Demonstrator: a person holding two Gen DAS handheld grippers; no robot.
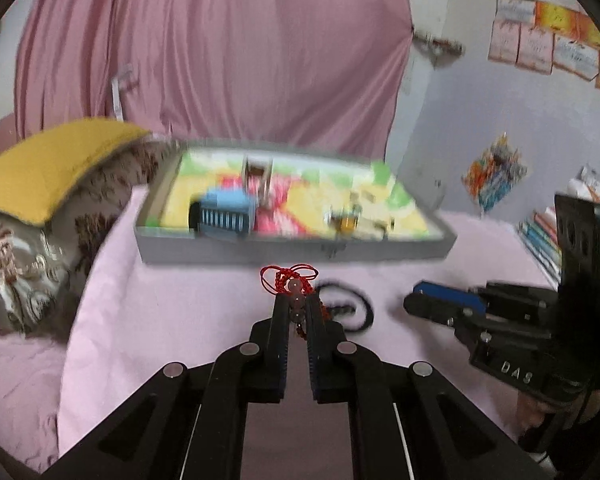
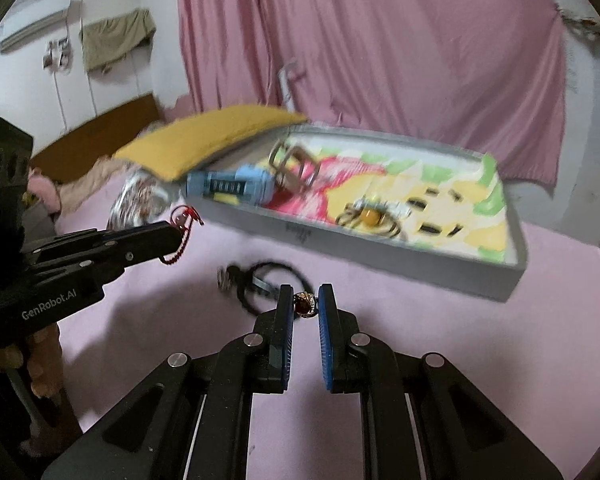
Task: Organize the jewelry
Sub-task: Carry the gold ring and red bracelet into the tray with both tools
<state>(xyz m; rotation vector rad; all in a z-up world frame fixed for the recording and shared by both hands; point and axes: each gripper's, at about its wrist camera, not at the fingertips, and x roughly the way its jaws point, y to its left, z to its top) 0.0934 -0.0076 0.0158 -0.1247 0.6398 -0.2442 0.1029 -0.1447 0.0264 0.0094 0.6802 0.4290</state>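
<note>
Left gripper (image 1: 296, 300) level, fingers nearly closed on a red cord bracelet (image 1: 290, 280). Right gripper (image 2: 306, 300) beside it, fingers pinching a small ring (image 2: 305, 305).

Tray (image 2: 380, 256) on the bedspread (image 2: 380, 320), pillow (image 2: 204, 140) at its left — cord loop (image 2: 260, 280) before it, curtain (image 2: 380, 40) behind.
</note>
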